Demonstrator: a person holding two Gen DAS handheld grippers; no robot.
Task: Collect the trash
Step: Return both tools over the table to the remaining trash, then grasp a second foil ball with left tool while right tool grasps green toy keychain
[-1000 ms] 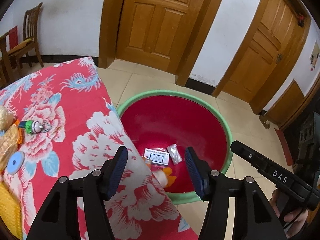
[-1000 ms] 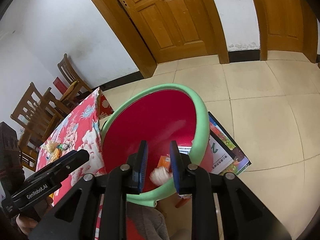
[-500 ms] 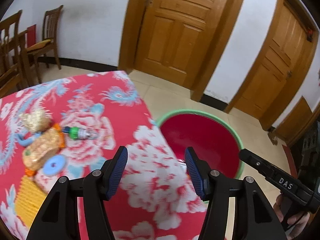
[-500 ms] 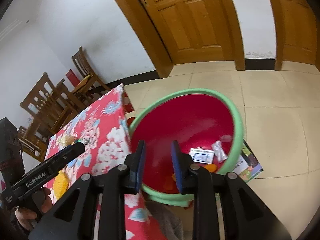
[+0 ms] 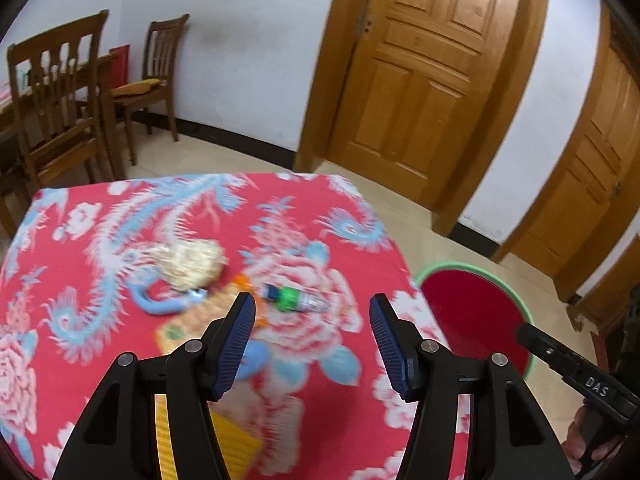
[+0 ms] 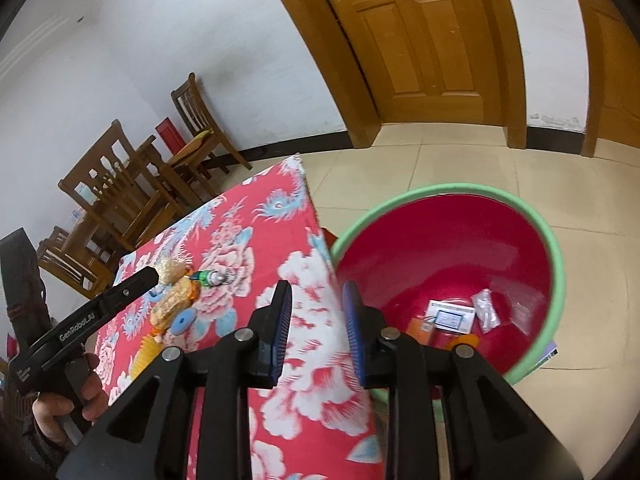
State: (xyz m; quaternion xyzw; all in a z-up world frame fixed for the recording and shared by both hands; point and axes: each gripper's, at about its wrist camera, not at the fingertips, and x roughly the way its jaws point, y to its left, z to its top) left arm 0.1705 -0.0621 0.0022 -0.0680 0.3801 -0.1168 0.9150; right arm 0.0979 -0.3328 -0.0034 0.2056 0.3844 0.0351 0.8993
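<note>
Over the table, draped in a glossy red cloth printed with white and blue flowers, my left gripper hangs with its ribbed blue pads spread wide and nothing between them. At the left of the trash cluster lies a crinkly, rounded clear bag of pale snacks, blurred here, touching a curved blue piece. Just beside them sits a flat orange-edged snack packet with a small blue disc at its near end. Right of that lies the little bottle, slim, with a green band; its long axis runs left to right across the cloth, dark cap toward the snack bag.

Further right my right gripper hovers above the table's edge, its pads a narrow gap apart and empty. Beyond the edge stands the round basin, smooth red inside with a green rim, holding a white card, a clear crumpled wrapper and orange scraps.

Half a second ago my left view sat lower over the cloth; now the whole tabletop shows and the basin has slid to the far right.
</note>
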